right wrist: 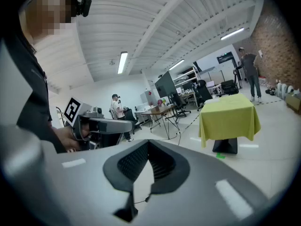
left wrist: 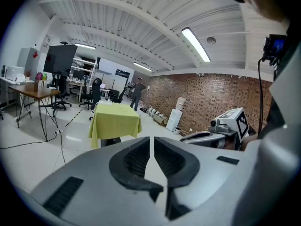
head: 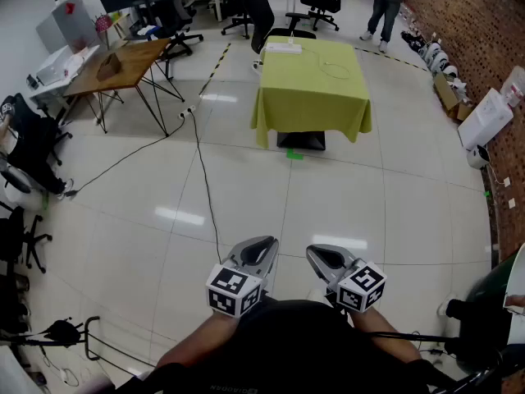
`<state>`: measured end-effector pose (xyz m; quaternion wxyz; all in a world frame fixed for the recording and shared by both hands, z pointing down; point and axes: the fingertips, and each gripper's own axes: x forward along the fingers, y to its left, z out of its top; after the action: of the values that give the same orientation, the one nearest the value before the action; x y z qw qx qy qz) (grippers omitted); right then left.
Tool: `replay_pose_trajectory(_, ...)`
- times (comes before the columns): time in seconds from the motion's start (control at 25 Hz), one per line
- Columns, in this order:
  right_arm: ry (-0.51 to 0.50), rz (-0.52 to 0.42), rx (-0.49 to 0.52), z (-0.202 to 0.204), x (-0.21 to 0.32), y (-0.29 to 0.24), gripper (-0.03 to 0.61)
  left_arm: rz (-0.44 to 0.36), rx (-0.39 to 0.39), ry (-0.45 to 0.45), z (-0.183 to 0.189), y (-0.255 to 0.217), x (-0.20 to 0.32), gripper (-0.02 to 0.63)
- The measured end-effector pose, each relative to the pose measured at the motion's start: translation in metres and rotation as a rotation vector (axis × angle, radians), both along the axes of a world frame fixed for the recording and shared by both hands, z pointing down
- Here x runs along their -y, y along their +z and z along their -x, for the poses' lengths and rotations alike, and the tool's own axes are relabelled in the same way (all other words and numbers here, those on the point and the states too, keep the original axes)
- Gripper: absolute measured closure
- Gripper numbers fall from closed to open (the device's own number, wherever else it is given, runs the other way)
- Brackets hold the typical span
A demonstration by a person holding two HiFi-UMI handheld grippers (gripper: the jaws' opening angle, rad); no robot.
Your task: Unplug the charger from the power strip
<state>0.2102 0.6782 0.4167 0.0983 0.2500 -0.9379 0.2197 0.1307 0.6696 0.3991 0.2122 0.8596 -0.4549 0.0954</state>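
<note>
A table under a yellow-green cloth stands far ahead across the floor. A white power strip lies at its far left edge, and a thin white cable loops beside it. The charger itself is too small to make out. Both grippers are held close to my body, side by side, well short of the table. My left gripper is shut with nothing between its pads. My right gripper is shut and empty too. The table also shows in the left gripper view and the right gripper view.
A wooden desk stands at the left, with office chairs along the left wall. A black cable runs over the white tiled floor. People stand beyond the table. Boxes line the brick wall at the right.
</note>
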Motion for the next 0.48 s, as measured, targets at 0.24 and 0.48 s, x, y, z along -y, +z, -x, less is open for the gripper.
replay_pose_trajectory(0.24, 0.001, -0.004, -0.008, 0.007, 0.004, -0.001, 0.575, -0.002, -0.009, -0.001, 0.007, -0.001, 0.004, 0.580)
replay_pose_trajectory(0.48, 0.009, -0.020, -0.025, 0.027, 0.007, -0.005, 0.576, -0.013, -0.019, 0.004, 0.028, -0.005, 0.007, 0.580)
